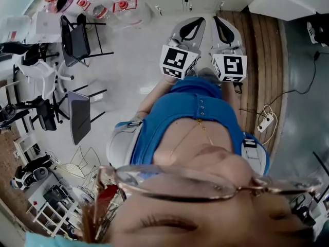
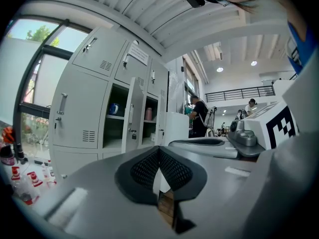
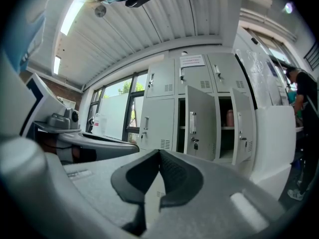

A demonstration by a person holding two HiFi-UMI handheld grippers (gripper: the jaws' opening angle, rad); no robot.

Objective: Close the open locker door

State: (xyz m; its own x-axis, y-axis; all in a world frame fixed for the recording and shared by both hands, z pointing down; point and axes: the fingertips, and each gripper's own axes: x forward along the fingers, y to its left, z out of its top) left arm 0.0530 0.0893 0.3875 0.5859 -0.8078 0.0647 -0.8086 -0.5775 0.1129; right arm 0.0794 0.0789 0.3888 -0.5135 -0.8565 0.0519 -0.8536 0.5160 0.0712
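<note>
At 2 o'clock from your right gripper (image 3: pixel 159 156), the open locker door (image 3: pixel 201 127) stands swung out from the grey locker bank (image 3: pixel 160 118), well apart from you. Right jaws: pressed together, holding nothing. Your left gripper (image 2: pixel 159 151): jaws likewise together, empty; door at 11 o'clock.

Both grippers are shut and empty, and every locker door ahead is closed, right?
Not every door: one locker door and its right neighbour stand open, as the right gripper view shows. The left gripper and right gripper are shut and empty.
</note>
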